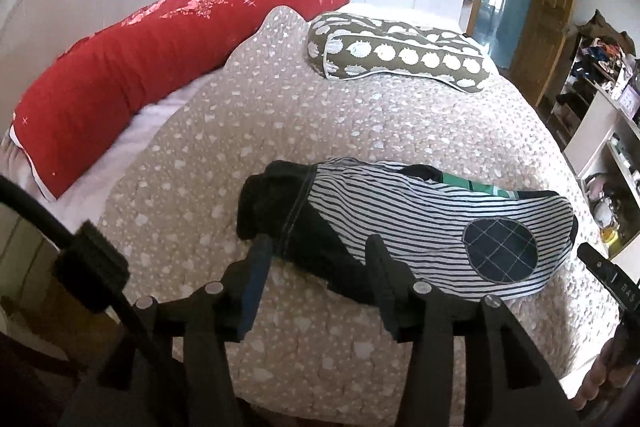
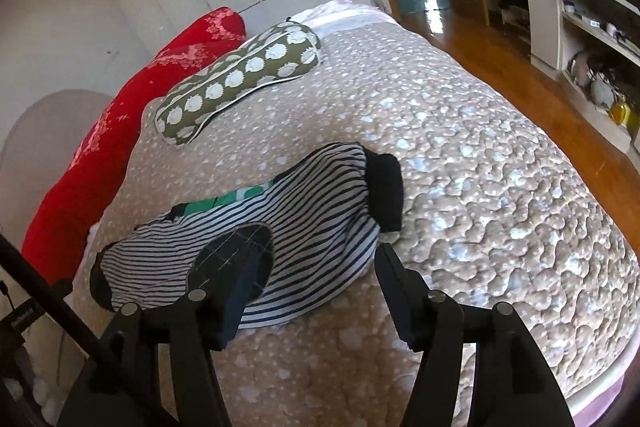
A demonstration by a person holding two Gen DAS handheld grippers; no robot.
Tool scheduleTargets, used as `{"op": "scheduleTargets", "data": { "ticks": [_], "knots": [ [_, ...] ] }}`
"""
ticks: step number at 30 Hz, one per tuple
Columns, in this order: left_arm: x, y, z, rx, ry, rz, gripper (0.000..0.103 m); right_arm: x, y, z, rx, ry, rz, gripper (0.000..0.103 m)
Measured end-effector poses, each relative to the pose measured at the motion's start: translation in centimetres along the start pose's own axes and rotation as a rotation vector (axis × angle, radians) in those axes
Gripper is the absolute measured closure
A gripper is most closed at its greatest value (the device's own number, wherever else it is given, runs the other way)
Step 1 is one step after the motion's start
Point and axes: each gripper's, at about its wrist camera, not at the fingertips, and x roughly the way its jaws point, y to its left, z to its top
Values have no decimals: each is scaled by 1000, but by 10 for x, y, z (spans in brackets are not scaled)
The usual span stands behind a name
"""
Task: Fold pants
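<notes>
L gripper [image 1: 318, 247] fingers spread, empty, over dark end of striped pants [image 1: 420, 227]. R gripper [image 2: 318, 259] also spread, empty, at other end. Pants lie folded on bed quilt [image 2: 460, 147], near spotted pillow [image 2: 240, 79].

Left claw [image 1: 318, 247] and right claw [image 2: 318, 259] both gape wide, gripping nothing.

The pants [image 1: 420, 227] are white with dark navy stripes, a navy checked oval patch and black cuffs. The quilt [image 1: 360, 127] is beige with white spots. One pillow [image 1: 140, 67] is red, the other pillow [image 1: 400, 55] olive with white dots.
</notes>
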Motion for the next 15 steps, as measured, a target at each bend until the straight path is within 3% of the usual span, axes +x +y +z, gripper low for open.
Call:
{"op": "scheduleTargets", "data": {
  "ticks": [15],
  "knots": [
    [10, -5, -3, 15, 27, -9, 52, 7, -5, -4, 8, 21, -4, 37]
  ]
}}
